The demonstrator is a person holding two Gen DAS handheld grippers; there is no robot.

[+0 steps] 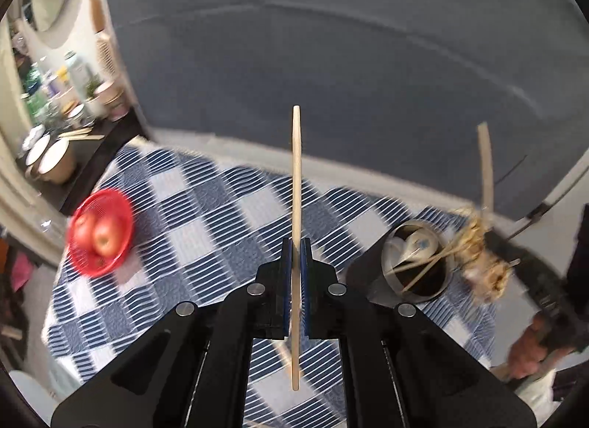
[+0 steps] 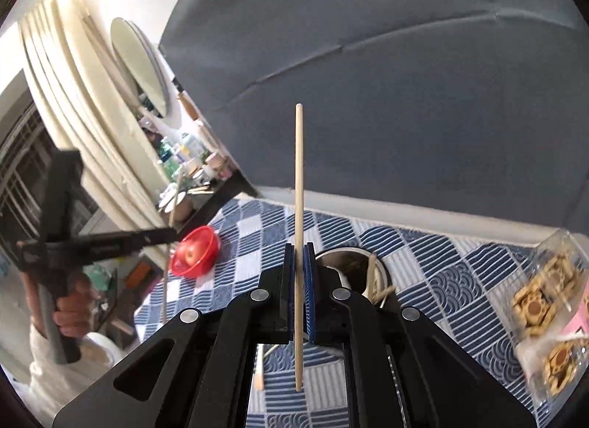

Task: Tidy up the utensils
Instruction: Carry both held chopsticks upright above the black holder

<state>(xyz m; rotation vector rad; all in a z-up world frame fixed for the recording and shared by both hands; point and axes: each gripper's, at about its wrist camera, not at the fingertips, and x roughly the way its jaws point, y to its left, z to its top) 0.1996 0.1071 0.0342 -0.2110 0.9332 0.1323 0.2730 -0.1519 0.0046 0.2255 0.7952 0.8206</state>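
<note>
My left gripper (image 1: 295,246) is shut on a thin wooden chopstick (image 1: 296,170) that stands upright between its blue pads, above the checked cloth. My right gripper (image 2: 299,249) is shut on a second wooden chopstick (image 2: 299,177) held the same way. A round metal cup (image 1: 441,279) with white spoons and several chopsticks stands on the cloth, right of the left gripper and just behind the right one, where its rim (image 2: 346,252) shows. In the right wrist view the left gripper (image 2: 173,233) appears at the left, held by a hand.
A red basket (image 1: 117,207) with apples sits at the cloth's left side. A clear snack package (image 2: 548,303) lies to the right. One loose chopstick (image 2: 259,365) lies on the blue-white checked tablecloth (image 1: 206,207). A grey sofa (image 1: 331,60) fills the back, and a cluttered shelf (image 1: 62,96) stands at the left.
</note>
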